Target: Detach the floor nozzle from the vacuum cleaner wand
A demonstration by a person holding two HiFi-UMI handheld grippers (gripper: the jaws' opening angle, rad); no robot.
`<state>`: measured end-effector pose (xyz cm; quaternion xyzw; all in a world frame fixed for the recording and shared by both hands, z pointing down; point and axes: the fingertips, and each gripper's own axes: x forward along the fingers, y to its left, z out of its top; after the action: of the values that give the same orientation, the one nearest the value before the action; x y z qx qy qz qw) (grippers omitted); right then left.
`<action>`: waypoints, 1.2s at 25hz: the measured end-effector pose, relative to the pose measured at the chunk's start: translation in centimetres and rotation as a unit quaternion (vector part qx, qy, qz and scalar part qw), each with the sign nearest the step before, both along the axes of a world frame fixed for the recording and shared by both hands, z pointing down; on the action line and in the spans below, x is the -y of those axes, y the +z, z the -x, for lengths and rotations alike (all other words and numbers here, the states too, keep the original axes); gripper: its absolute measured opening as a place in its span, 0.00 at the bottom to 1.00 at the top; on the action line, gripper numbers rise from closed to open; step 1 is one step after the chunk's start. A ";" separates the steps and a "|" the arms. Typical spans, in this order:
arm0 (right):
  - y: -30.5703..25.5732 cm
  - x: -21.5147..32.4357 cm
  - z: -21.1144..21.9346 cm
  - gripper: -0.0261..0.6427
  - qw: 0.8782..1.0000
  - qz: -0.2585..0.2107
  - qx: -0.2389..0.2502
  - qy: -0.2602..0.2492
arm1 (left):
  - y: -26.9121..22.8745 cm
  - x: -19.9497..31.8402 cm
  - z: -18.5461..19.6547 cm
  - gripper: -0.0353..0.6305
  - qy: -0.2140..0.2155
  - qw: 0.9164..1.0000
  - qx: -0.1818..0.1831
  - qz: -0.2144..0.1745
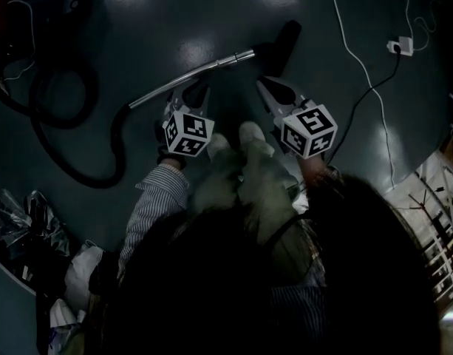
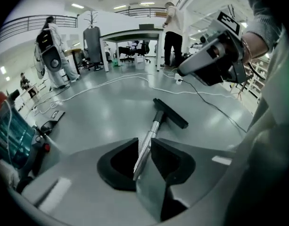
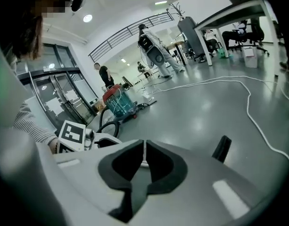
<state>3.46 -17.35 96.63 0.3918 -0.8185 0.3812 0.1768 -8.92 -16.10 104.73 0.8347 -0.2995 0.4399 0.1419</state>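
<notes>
The vacuum's metal wand (image 1: 189, 76) lies on the dark floor, with the black floor nozzle (image 1: 285, 41) on its far end. My left gripper (image 1: 198, 89) hovers just on my side of the wand's middle. In the left gripper view my left gripper (image 2: 144, 142) has its jaws apart, and the wand (image 2: 151, 135) and nozzle (image 2: 170, 113) show through the gap, untouched. My right gripper (image 1: 270, 86) hangs close to the nozzle end. In the right gripper view my right gripper (image 3: 144, 145) shows only a thin slit, holding nothing, with the nozzle's tip (image 3: 222, 148) to its right.
A black hose (image 1: 78, 124) loops on the floor at left toward the vacuum's body (image 3: 117, 102). A white cable with a plug block (image 1: 400, 46) runs at upper right. Bags (image 1: 26, 220) lie at lower left. People and a table (image 2: 135, 34) stand far off.
</notes>
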 end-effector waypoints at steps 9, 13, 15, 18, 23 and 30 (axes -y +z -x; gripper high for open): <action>8.3 1.6 2.0 0.08 1.000 -0.001 0.021 -0.001 | 11.7 0.2 1.3 0.37 0.090 0.992 0.079 0.032; 9.8 2.3 2.4 0.11 1.000 -0.003 0.022 -0.008 | 15.7 0.1 2.2 0.44 0.123 0.984 0.118 0.056; 10.3 2.6 2.5 0.11 1.000 -0.001 0.023 -0.006 | 17.0 0.2 2.3 0.44 0.136 0.981 0.127 0.056; 10.6 2.6 2.5 0.11 1.000 -0.002 0.021 -0.011 | 18.5 0.5 2.6 0.42 0.151 0.977 0.141 0.055; 10.6 2.9 2.0 0.11 1.000 -0.005 0.028 0.003 | 19.8 0.3 1.9 0.39 0.182 0.969 0.151 0.070; 10.6 3.7 0.0 0.11 0.999 -0.013 0.019 0.039 | 19.8 0.1 1.7 0.36 0.195 0.966 0.130 0.107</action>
<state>3.48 -21.00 107.26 0.4188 -0.8107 0.3843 0.1407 -10.59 -16.15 124.57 0.7926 -0.0974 0.5932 0.1020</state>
